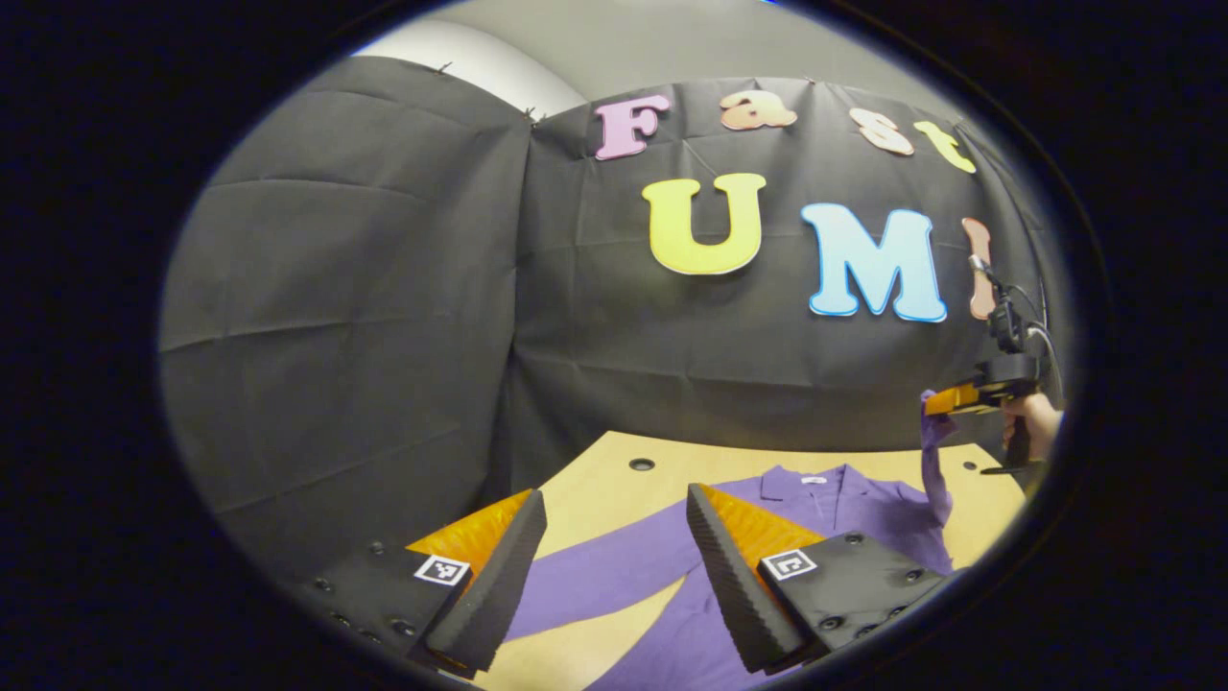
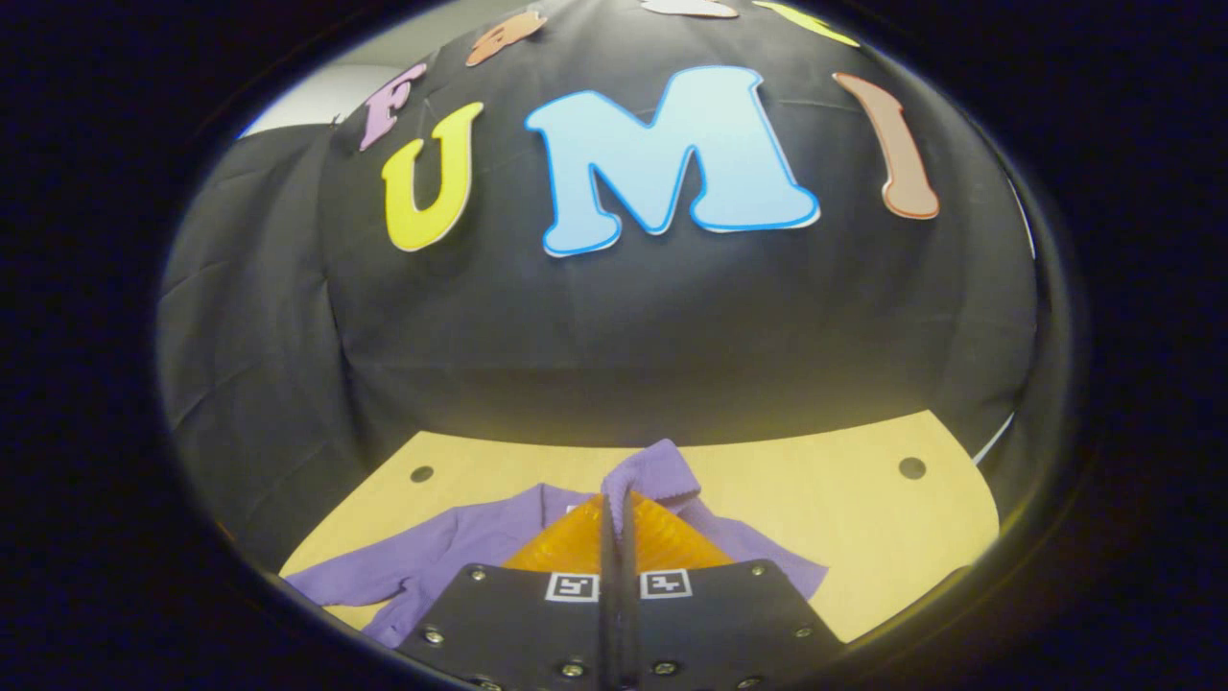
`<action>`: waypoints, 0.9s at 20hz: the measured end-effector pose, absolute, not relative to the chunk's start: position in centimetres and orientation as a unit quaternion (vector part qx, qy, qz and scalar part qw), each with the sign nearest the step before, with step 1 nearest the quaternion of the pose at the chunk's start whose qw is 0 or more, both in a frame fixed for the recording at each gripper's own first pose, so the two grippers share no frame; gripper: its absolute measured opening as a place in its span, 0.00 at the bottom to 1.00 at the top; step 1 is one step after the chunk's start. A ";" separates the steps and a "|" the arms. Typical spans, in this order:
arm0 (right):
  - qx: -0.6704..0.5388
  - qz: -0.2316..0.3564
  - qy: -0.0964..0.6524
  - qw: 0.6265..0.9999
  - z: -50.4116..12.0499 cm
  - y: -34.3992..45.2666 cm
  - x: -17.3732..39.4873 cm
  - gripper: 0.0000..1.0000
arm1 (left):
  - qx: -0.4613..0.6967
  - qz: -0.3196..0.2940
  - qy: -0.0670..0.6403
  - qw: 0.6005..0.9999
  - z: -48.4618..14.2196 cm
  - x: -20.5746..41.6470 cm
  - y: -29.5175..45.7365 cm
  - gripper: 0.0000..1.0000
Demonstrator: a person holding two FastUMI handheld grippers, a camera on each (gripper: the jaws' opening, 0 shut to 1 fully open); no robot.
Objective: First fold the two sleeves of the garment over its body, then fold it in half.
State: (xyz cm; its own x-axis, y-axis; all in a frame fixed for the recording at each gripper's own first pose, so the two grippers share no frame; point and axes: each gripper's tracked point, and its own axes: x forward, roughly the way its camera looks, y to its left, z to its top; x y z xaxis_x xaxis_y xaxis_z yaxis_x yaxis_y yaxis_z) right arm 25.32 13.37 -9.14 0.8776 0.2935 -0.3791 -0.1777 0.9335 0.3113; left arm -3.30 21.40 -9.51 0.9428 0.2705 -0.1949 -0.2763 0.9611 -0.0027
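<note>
A purple shirt (image 1: 863, 513) lies flat on the wooden table (image 1: 614, 489), collar toward the back wall. One sleeve (image 1: 604, 571) stretches out to the left, under my left gripper (image 1: 609, 537), which hovers open above it with nothing between its fingers. At the right of the left gripper view, my right gripper (image 1: 935, 401) holds the other sleeve (image 1: 932, 461) lifted off the table, a hand behind it. In the right gripper view my right gripper (image 2: 619, 499) is shut on that sleeve's end (image 2: 657, 475), which sticks up past the fingertips, with the shirt body (image 2: 451, 547) below.
The table (image 2: 844, 518) is light wood with small round holes (image 2: 911, 467) near its back edge. Black cloth walls close in behind and to the left. Bare tabletop lies to the right of the shirt in the right gripper view.
</note>
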 end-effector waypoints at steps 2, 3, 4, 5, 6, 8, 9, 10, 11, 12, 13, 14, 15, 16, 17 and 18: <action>0.124 0.140 0.228 0.955 -10.5 16.3 25.5 0.01 | -0.014 0.138 0.100 0.985 -9.8 -3.7 21.9 0.96; 0.117 0.147 0.234 0.954 -11.0 17.5 25.4 0.01 | -0.009 0.138 0.102 0.985 -10.0 -3.8 22.3 0.96; 0.112 0.155 0.241 0.951 -11.7 18.8 25.4 0.01 | -0.005 0.135 0.104 0.985 -10.1 -4.0 22.5 0.96; 0.108 0.162 0.250 0.949 -12.4 20.0 25.3 0.01 | -0.002 0.133 0.104 0.986 -10.1 -4.1 22.8 0.96; 0.103 0.168 0.257 0.946 -13.2 21.3 25.2 0.02 | 0.000 0.132 0.105 0.986 -10.1 -4.1 23.2 0.96; 0.089 0.174 0.272 0.942 -14.6 23.0 25.2 0.02 | 0.001 0.133 0.106 0.985 -10.2 -4.4 24.1 0.96; 0.082 0.174 0.280 0.941 -15.3 23.7 25.0 0.02 | 0.000 0.132 0.107 0.985 -10.3 -4.5 24.4 0.96; 0.078 0.177 0.287 0.938 -15.9 24.3 24.9 0.02 | 0.001 0.132 0.107 0.985 -10.3 -4.5 24.8 0.96; 0.072 0.175 0.292 0.937 -16.3 24.7 24.8 0.02 | 0.003 0.133 0.107 0.985 -10.3 -4.4 25.1 0.96; 0.065 0.172 0.295 0.938 -16.6 24.8 24.8 0.02 | 0.005 0.132 0.106 0.986 -10.4 -4.5 25.3 0.96; 0.062 0.171 0.299 0.937 -16.9 25.0 24.7 0.02 | 0.006 0.132 0.105 0.986 -10.2 -4.4 25.5 0.96; 0.058 0.171 0.302 0.936 -16.9 25.1 24.5 0.03 | 0.005 0.131 0.105 0.986 -10.4 -4.4 25.8 0.96; 0.055 0.171 0.304 0.936 -17.1 25.3 24.4 0.03 | 0.003 0.130 0.105 0.986 -10.6 -4.4 26.0 0.96; 0.052 0.169 0.302 0.937 -16.9 25.2 24.2 0.05 | -0.001 0.130 0.106 0.986 -10.7 -4.3 26.2 0.96; 0.053 0.172 0.296 0.938 -16.5 25.5 24.2 0.08 | -0.004 0.130 0.107 0.986 -10.8 -4.2 26.4 0.96; 0.051 0.170 0.290 0.941 -16.1 25.6 24.2 0.17 | -0.007 0.130 0.107 0.986 -11.0 -4.2 26.5 0.96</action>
State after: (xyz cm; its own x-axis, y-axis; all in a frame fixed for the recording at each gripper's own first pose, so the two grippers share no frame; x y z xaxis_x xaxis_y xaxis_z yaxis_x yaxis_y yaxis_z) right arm 24.21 25.57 -16.11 0.7744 0.3496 -0.5274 -0.2908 0.9369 0.1942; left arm -4.15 26.46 -11.04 0.9431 0.2549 -0.2135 -0.2579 0.9661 0.0142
